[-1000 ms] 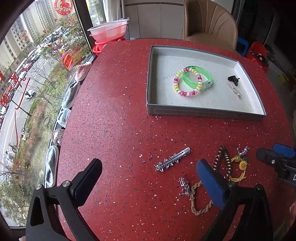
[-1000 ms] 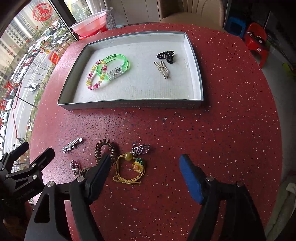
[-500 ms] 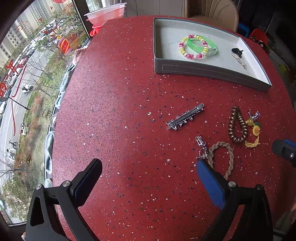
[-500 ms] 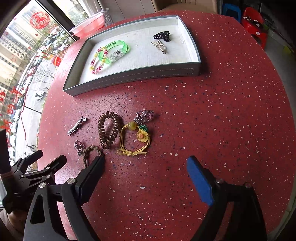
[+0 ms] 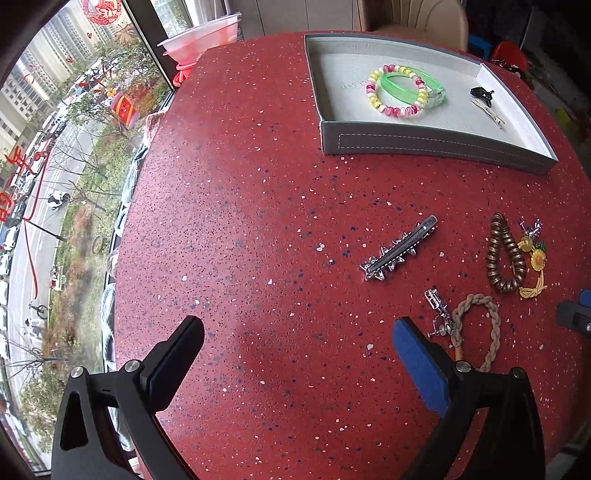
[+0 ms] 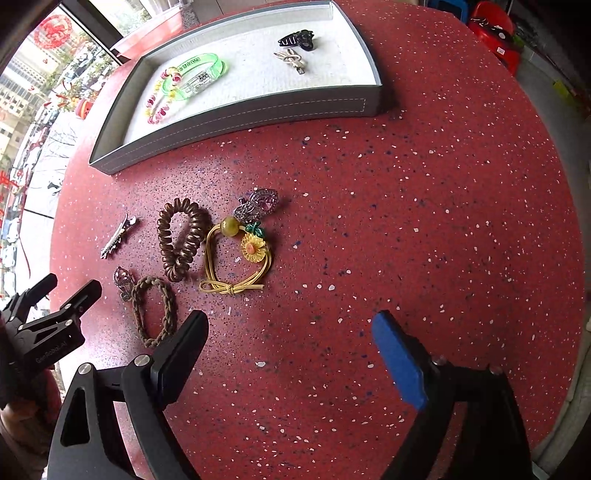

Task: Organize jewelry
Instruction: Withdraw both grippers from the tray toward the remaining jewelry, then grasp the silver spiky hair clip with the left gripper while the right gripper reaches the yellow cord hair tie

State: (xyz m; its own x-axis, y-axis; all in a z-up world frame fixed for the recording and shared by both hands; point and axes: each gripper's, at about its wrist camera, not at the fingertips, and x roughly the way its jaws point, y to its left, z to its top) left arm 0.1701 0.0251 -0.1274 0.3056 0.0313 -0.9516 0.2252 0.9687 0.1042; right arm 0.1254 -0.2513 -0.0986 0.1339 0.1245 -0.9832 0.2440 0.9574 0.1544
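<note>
- Table (image 6: 424, 206): glossy red surface with pale and dark speckles, stone-like.
- Tray (image 6: 258, 110): matt grey walls with white stitching, like leather; pale, matt lining.
- Spiked clip (image 5: 399, 248): shiny metal.
- Green bangle (image 6: 195, 74): translucent glossy plastic.
- Braided bracelet (image 6: 155, 310): rough brown cord.
- Coil hair tie (image 6: 183, 238): glossy brown plastic.

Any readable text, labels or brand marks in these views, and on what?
"GenRobot.AI": white print on the black left gripper body, right wrist view; last letters unsure.
Handwriting on the grey tray floor: too faint.
Print on the translucent green bangle: too blurred.
Red window decals: unreadable.
</note>
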